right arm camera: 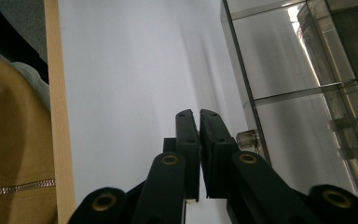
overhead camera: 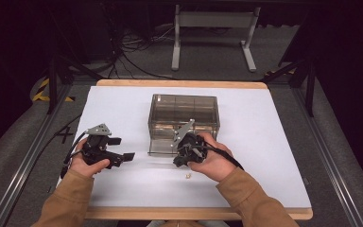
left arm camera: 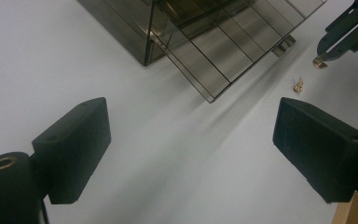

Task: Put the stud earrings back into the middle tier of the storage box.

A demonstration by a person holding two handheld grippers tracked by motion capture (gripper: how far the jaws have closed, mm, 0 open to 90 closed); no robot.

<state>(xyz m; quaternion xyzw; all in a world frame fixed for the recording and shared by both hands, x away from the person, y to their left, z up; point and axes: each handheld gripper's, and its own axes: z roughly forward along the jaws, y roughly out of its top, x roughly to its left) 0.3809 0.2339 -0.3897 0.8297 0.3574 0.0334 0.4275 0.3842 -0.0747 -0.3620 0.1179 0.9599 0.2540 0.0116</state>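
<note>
Left gripper (overhead camera: 123, 148): held in the person's left hand (overhead camera: 89, 163), well to the left of the clear box; its jaws stand wide apart with nothing between them, pointing toward the box over bare white tabletop.
White table cover (overhead camera: 123, 189): spread over the wooden table, whose edge (overhead camera: 194, 213) shows along the near side.
Clear box (overhead camera: 183, 113): a smoky transparent drawer case near the middle of the table; its drawer (left arm camera: 233, 51) is pulled out toward the person, with a small clear knob (right arm camera: 246, 138) on its front and dividers visible inside.
Right gripper (overhead camera: 179, 161): held in the person's right hand (overhead camera: 212, 163), just in front of the box's open drawer, tips pointing down at the table; jaws brought together. In the left gripper view a small brass-coloured piece (left arm camera: 320, 63) shows at its tips, seemingly pinched there; what it is cannot be told.
Small brass part (overhead camera: 187, 176): lies loose on the white cover, in front of the box and just beside the right gripper's tips, apart from them; also seen at (left arm camera: 299, 85).
Sleeves (overhead camera: 246, 198): tan, entering from the near edge.
</note>
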